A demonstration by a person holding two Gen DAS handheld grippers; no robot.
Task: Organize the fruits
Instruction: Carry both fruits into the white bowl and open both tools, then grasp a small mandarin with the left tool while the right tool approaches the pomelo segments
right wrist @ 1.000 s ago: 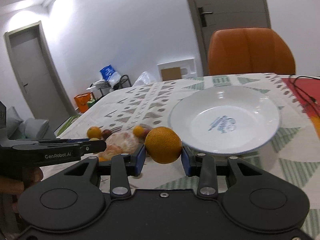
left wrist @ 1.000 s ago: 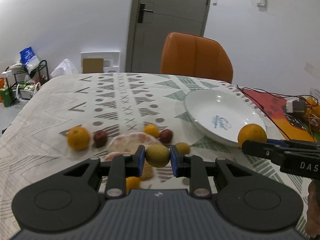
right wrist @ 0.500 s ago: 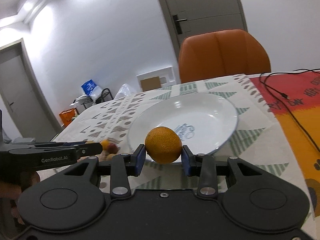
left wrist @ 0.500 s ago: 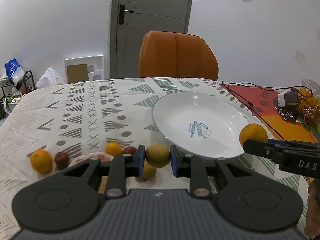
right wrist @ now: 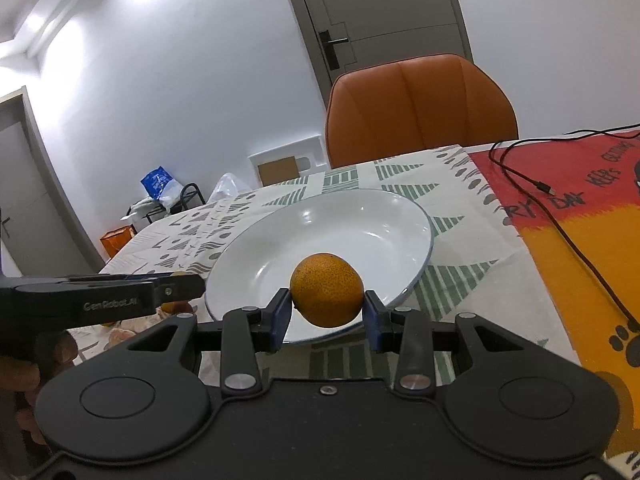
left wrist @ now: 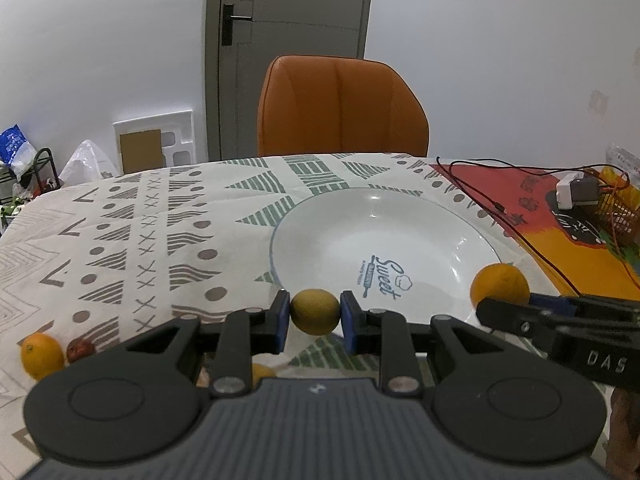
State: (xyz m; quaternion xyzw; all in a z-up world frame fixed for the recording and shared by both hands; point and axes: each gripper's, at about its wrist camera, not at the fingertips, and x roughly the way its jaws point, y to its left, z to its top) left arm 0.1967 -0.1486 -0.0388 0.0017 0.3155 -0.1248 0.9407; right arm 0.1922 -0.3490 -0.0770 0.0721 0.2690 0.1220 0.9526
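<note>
Pinching a small yellow-green fruit (left wrist: 315,311) between its blue pads, my left gripper (left wrist: 315,314) hangs at the near rim of the white plate (left wrist: 320,236). Only this view shows the plate's "Sweet" print, plus a loose orange (left wrist: 41,355) and a small red fruit (left wrist: 79,351) on the cloth to my left. My right gripper (right wrist: 327,307) clamps a big orange (right wrist: 327,295), speckled and slightly flattened, above the plate's (right wrist: 280,248) near edge. Only that view shows peeled segments (right wrist: 120,334) lying left of the fingers, under my other tool.
</note>
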